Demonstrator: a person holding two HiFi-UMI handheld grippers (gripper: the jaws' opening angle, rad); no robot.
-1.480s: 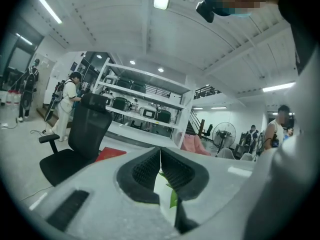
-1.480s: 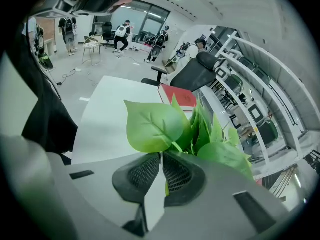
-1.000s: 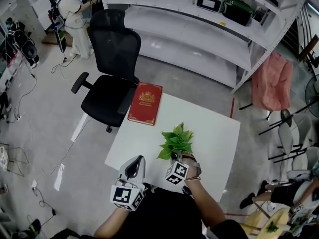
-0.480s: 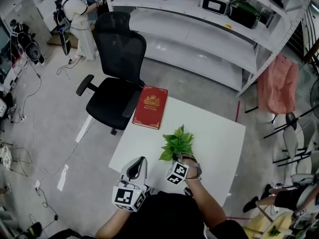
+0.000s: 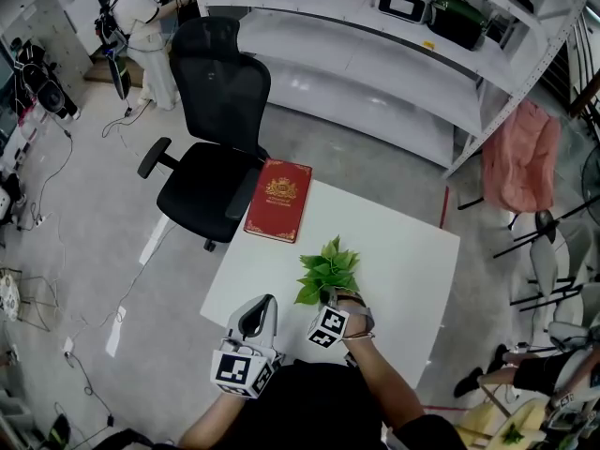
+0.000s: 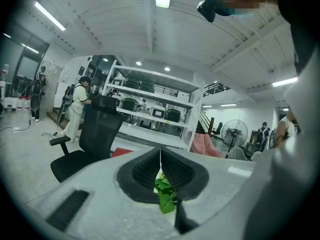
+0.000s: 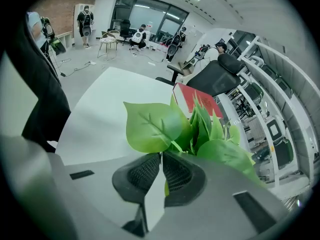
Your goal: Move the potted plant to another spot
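The potted plant [image 5: 326, 270] is a bunch of green leaves near the middle of the white table [image 5: 403, 251]; its pot is hidden under the leaves and my hand. My right gripper [image 5: 334, 298] reaches into the plant's near side. In the right gripper view the leaves [image 7: 190, 129] fill the space just past the jaws, which stand shut on the plant's base with a leaf scrap between them. My left gripper [image 5: 262, 305] hovers at the table's near left edge, shut and empty. Through the left gripper view a few leaves [image 6: 165, 194] show below the jaws.
A red book [image 5: 277, 200] lies at the table's far left corner. A black office chair [image 5: 211, 129] stands just beyond it. White shelving [image 5: 375, 54] runs along the back, a pink-draped chair [image 5: 516, 157] stands to the right, and a person [image 5: 141, 26] stands far left.
The plant and my right gripper have shifted very slightly left toward the book's side. The left gripper has kept its place.
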